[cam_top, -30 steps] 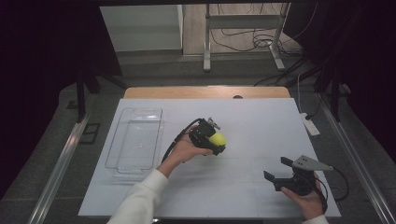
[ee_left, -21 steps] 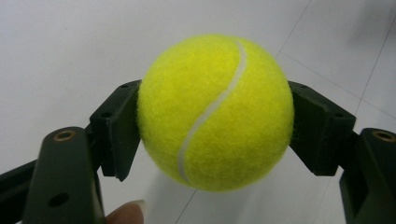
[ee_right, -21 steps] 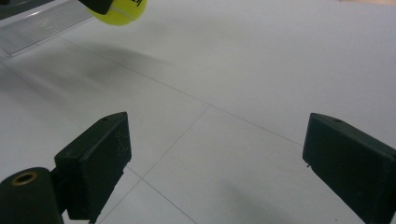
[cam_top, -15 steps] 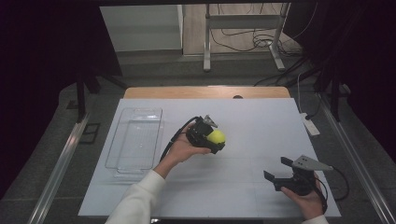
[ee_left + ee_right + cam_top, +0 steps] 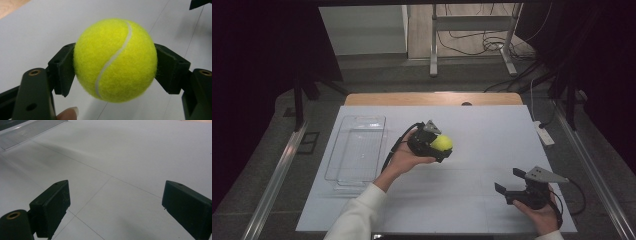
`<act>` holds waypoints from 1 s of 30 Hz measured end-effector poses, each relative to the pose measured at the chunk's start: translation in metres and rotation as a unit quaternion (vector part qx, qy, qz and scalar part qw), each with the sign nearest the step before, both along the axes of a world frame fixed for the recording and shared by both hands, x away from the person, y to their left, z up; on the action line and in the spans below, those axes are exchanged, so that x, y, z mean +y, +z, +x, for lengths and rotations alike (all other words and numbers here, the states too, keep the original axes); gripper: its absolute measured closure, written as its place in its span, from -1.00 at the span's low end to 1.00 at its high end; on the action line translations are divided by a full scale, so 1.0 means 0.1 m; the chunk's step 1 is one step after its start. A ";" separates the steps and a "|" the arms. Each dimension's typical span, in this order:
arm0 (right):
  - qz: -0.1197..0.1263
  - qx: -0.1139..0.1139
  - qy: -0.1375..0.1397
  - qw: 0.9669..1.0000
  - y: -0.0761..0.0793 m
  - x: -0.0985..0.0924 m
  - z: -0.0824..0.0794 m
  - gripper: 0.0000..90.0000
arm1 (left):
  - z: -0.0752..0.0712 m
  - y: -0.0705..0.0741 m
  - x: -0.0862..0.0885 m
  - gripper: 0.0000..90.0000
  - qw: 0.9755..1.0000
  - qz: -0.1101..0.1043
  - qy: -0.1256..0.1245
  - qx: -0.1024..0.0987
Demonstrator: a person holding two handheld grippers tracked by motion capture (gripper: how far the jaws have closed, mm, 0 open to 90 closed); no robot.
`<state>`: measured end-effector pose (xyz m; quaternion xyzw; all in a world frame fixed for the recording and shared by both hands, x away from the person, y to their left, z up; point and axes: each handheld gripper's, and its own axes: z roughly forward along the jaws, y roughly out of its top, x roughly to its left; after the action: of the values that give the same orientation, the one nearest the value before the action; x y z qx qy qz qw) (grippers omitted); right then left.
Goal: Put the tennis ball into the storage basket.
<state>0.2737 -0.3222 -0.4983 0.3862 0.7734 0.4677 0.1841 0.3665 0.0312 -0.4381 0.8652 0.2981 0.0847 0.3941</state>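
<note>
Tennis ball (image 5: 115, 60): clamped in my left gripper (image 5: 436, 144), apparently clear of table (image 5: 492, 125); right gripper (image 5: 512, 185) gaping, empty.

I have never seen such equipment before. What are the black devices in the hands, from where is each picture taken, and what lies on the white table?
There is no robot here: a person holds a hand-held gripper in each hand, a black tool with two jaws.

The high view looks down on the white table from above the person. The other two views come from small cameras riding on each tool, looking along its jaws.

The left hand-held gripper is shut on a yellow tennis ball; its pads press the ball from both sides, and the ball is off the table.

The right hand-held gripper is open with nothing between its jaws.

On the table, to the left, lies a clear plastic tray; it looks empty.
</note>
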 end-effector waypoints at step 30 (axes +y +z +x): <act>-0.001 0.000 -0.003 1.000 0.00 0.00 0.00 -0.81 | -0.11 0.15 0.11 -0.40 0.998 -0.036 0.013 -0.042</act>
<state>0.2736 -0.3220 -0.4983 0.3881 0.7727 0.4666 0.1858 0.3556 0.0424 -0.4235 0.8424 0.2953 0.1153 0.4357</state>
